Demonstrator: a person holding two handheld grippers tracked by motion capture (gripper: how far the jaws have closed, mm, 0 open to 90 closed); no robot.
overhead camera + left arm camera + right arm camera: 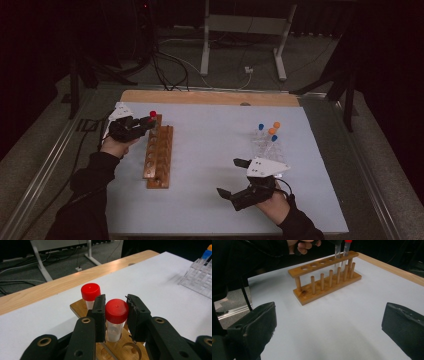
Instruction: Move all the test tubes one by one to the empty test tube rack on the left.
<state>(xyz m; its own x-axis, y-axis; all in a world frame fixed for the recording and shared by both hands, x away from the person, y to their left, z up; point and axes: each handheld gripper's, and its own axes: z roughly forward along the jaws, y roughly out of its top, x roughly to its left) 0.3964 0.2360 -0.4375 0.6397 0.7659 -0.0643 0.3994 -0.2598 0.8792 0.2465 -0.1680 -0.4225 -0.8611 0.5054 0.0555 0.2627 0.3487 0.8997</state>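
A wooden tube rack (159,155) lies at the left of the white mat. At the rack's far end, my left gripper (145,122) is shut on a red-capped clear tube (116,310). The tube stands upright with its lower part down in a rack hole (125,350). Another red-capped tube (90,291) stands in the end hole just behind it. My right gripper (228,176) hovers open and holds nothing at the mat's front right. The right gripper view looks between the wide-apart jaws of the right gripper (329,327) at the rack (324,277) and both tubes (347,250).
A clear plastic rack (267,142) with blue-capped and orange-capped tubes stands just beyond the right gripper, and its corner (200,275) is in the left gripper view. A wooden board edge (210,97) runs along the mat's far side. Cables and a table frame lie on the floor beyond.
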